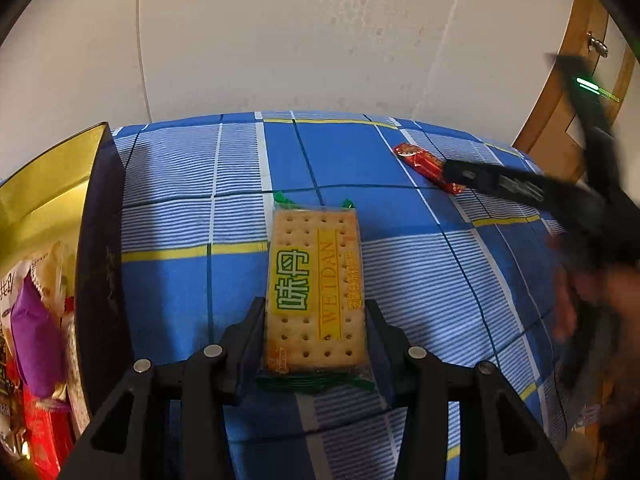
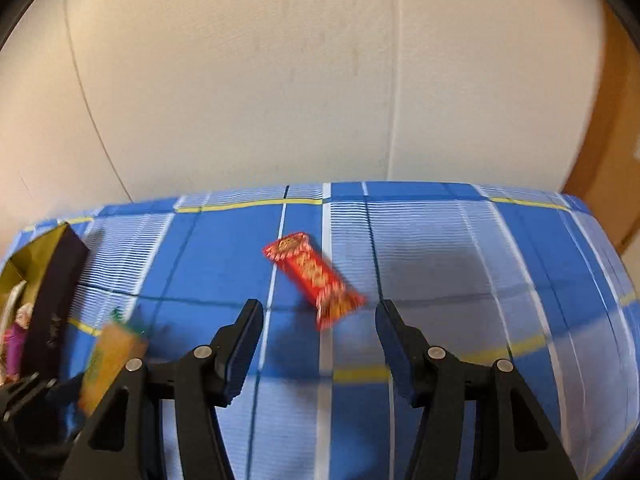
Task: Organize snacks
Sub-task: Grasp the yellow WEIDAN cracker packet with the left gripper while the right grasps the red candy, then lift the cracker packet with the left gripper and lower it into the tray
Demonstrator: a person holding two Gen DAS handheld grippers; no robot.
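The left hand-held gripper [image 1: 316, 316] is matte black plastic; two angular, wedge-shaped fingers [image 1: 248, 332] taper forward from broad triangular arms with cut-out slots; four round silver pins sit along the linkage, two per side. The right hand-held gripper [image 2: 318, 320] has the same black build and silver pins; the inner faces of its fingers [image 2: 394, 340] carry dark blue ribbed pads. In the left wrist view, at two o'clock, its blurred black body shows a green light strip.
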